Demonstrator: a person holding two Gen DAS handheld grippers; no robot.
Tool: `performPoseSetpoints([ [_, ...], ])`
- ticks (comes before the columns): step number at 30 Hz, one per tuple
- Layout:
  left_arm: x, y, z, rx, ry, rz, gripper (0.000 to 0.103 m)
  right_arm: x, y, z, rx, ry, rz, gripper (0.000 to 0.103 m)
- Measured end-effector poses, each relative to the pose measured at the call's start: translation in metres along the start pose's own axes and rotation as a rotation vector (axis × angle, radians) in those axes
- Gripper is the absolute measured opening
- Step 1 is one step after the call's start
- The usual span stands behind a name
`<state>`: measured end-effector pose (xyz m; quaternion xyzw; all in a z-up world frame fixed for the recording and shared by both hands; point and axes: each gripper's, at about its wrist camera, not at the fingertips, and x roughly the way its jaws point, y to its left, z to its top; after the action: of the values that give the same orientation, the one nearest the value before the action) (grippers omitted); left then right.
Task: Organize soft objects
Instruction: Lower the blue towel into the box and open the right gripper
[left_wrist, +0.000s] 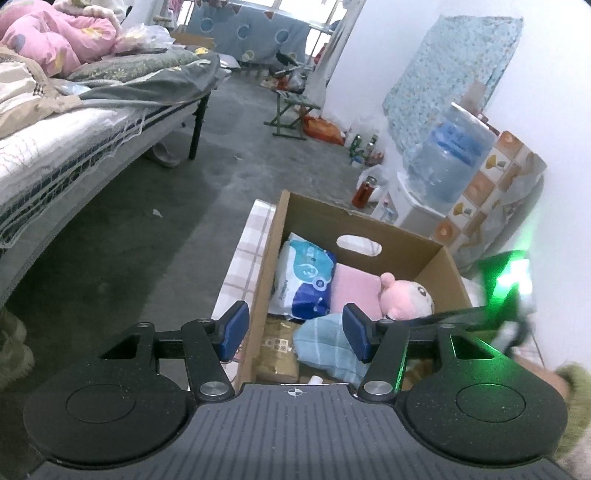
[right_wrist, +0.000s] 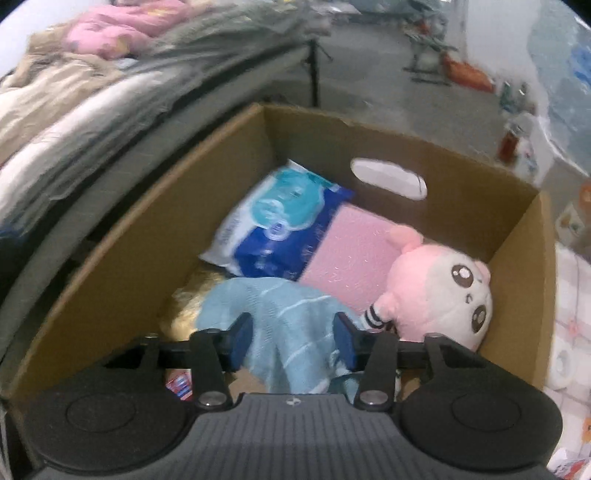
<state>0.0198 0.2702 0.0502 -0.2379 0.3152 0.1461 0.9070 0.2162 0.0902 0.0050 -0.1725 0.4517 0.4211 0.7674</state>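
Note:
A cardboard box (left_wrist: 314, 218) (right_wrist: 369, 136) stands on a checked cloth. Inside lie a blue-and-white wipes pack (left_wrist: 306, 273) (right_wrist: 280, 221), a pink folded cloth (left_wrist: 352, 288) (right_wrist: 351, 258), a pink-and-white plush toy (left_wrist: 406, 299) (right_wrist: 443, 288) against the right wall, and a light blue towel (left_wrist: 325, 339) (right_wrist: 288, 314). My left gripper (left_wrist: 295, 330) hovers open above the box's left wall, holding nothing. Inside the box, my right gripper (right_wrist: 291, 339) is open, its fingers on either side of the blue towel, which drapes loosely between them.
A bed (left_wrist: 55, 147) with heaped bedding runs along the left. A water jug (left_wrist: 450, 158) on a white dispenser, bottles and a green stool (left_wrist: 291, 110) stand along the right wall. A brown packet (left_wrist: 277, 350) lies on the box floor.

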Motion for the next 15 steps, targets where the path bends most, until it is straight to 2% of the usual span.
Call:
performPoseSetpoints([
  [2, 0.001, 0.001, -0.001, -0.005, 0.011, -0.006, 0.056, 0.023, -0.003, 0.004, 0.039, 0.05, -0.017, 0.051],
  [5, 0.001, 0.0, -0.003, 0.001, 0.014, -0.003, 0.056, 0.058, -0.006, -0.002, 0.102, 0.146, 0.034, 0.052],
  [8, 0.001, -0.001, -0.003, 0.001, 0.017, 0.0, 0.056, 0.058, 0.003, -0.007, 0.067, 0.134, 0.039, 0.052],
  [11, -0.003, -0.006, -0.004, 0.005, 0.012, 0.001, 0.058, 0.05, -0.003, -0.006, 0.087, 0.136, 0.082, 0.055],
  [13, -0.007, -0.011, -0.004, 0.016, 0.005, 0.008, 0.062, 0.032, -0.01, -0.006, 0.102, 0.107, 0.084, 0.061],
  [15, -0.011, -0.018, -0.004, 0.029, 0.001, 0.014, 0.065, 0.005, -0.017, -0.007, 0.118, 0.047, 0.126, 0.079],
])
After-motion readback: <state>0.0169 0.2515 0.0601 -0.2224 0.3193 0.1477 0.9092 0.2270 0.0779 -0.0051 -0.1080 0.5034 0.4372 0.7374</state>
